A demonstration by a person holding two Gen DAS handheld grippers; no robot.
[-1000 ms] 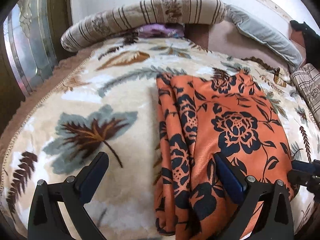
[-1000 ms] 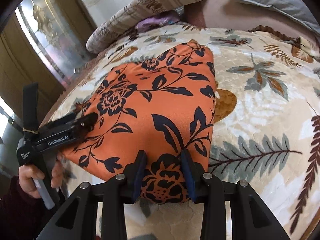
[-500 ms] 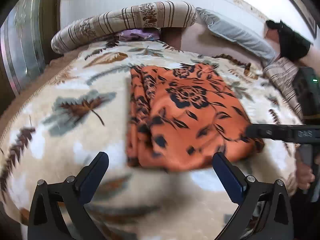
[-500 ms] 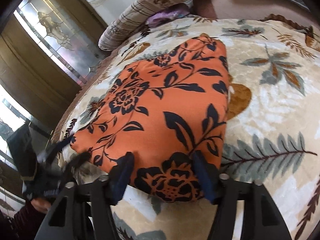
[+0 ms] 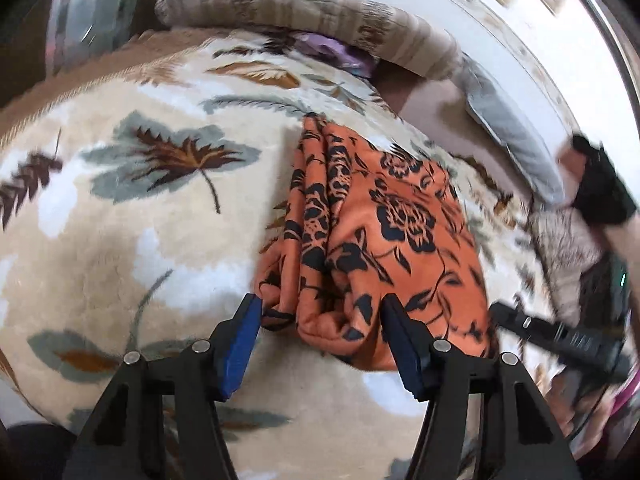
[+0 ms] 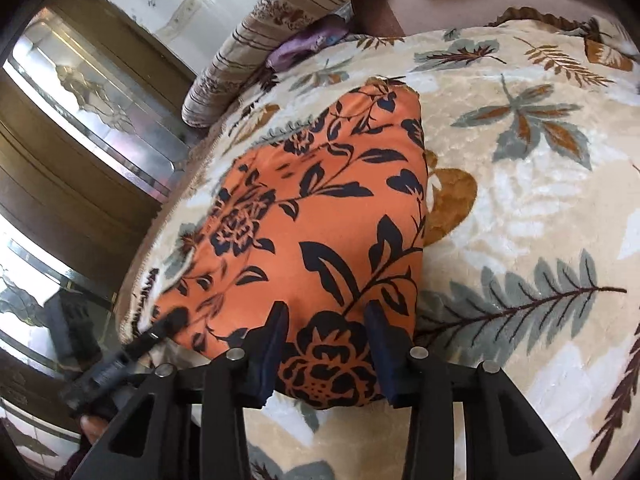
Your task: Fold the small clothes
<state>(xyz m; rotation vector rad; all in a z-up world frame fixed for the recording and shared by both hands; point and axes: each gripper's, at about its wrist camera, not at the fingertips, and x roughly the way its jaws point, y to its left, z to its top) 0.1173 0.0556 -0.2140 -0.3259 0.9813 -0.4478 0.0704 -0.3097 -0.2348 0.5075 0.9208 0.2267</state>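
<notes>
A folded orange garment with a dark floral print [image 5: 372,240] lies on a leaf-patterned blanket [image 5: 132,208]; it also shows in the right wrist view [image 6: 320,224]. My left gripper [image 5: 320,332] straddles the garment's near left corner, its blue pads partly closed around the bunched edge. My right gripper [image 6: 326,344] straddles the near right corner, jaws narrowed around the fabric. Whether either pair of pads presses the cloth is unclear. The right gripper appears at the garment's far right in the left wrist view [image 5: 560,336], and the left gripper appears blurred in the right wrist view [image 6: 132,348].
A striped bolster [image 5: 304,16] and a grey pillow [image 5: 508,128] lie at the head of the bed. A purple item [image 6: 304,44] is tucked beside the bolster. A mirrored wardrobe [image 6: 92,92] stands left of the bed.
My left gripper has moved in to the garment's near left corner and its jaws have narrowed around it. My right gripper, which had widened, has narrowed again on the near right corner.
</notes>
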